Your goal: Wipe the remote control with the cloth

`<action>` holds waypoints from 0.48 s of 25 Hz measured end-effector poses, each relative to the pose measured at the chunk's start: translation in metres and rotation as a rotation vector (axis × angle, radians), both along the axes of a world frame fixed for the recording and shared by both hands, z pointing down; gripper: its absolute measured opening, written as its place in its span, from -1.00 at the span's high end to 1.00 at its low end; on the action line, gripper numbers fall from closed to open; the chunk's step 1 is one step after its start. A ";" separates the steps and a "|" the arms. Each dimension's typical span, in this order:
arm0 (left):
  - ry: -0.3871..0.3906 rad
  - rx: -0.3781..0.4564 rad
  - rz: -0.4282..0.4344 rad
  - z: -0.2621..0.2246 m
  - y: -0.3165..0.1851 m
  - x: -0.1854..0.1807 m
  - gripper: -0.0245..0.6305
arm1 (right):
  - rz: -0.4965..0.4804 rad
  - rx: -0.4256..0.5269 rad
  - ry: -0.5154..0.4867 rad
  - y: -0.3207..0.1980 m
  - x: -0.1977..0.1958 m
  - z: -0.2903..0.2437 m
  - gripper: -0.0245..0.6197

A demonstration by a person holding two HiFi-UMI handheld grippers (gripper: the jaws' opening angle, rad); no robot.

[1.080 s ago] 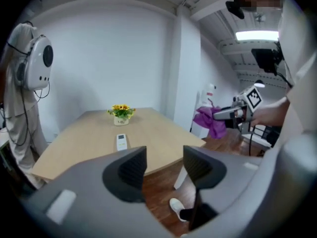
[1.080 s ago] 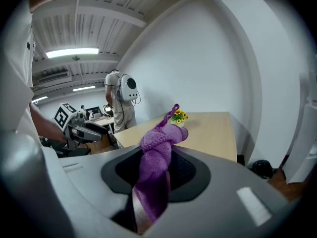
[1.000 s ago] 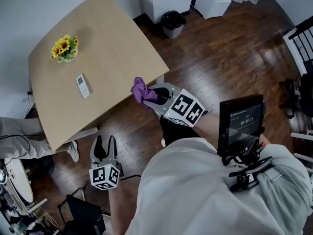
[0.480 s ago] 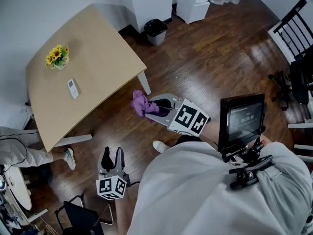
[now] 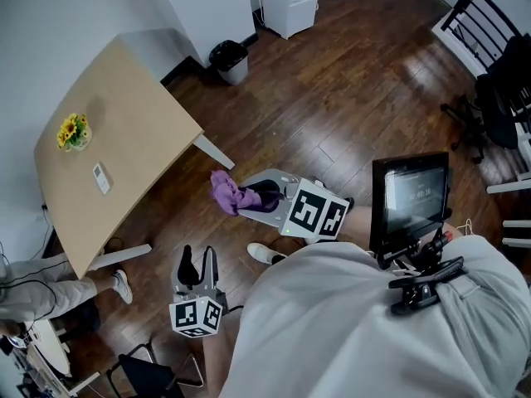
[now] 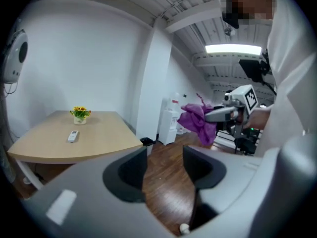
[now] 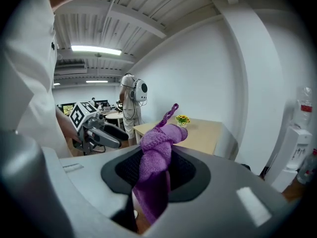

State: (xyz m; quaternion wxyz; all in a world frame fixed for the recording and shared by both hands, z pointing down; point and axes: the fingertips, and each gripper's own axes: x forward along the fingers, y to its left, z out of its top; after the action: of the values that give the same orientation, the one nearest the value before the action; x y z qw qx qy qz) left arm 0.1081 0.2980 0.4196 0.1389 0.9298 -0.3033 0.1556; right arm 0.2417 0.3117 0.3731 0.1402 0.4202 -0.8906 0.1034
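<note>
Head view: floor between claw, table edge

office with water dispenser, desk monitors, strip lights

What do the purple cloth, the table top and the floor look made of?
Purple cloth: soft looped, terry-like fabric, probably microfibre; nubbly matte surface, limp folds.
Table top: pale wood or wood-look laminate; smooth, even, matt.
Floor: dark wood planks or laminate; visible seams, glossy reflections.
</note>
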 end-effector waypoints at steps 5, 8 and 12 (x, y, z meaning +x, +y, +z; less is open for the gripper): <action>0.003 0.000 -0.004 0.001 0.009 0.008 0.17 | -0.026 0.003 0.012 0.012 -0.002 0.008 0.53; 0.003 0.009 -0.010 -0.001 0.015 0.010 0.17 | -0.039 0.004 0.011 0.016 -0.005 0.011 0.53; 0.006 0.025 -0.039 -0.011 0.018 0.006 0.17 | -0.074 0.012 0.011 0.018 -0.012 0.008 0.53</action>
State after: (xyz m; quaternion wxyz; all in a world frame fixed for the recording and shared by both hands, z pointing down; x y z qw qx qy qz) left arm 0.1145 0.3156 0.4082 0.1310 0.9259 -0.3227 0.1462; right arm 0.2295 0.3294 0.3815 0.1462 0.3885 -0.9052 0.0905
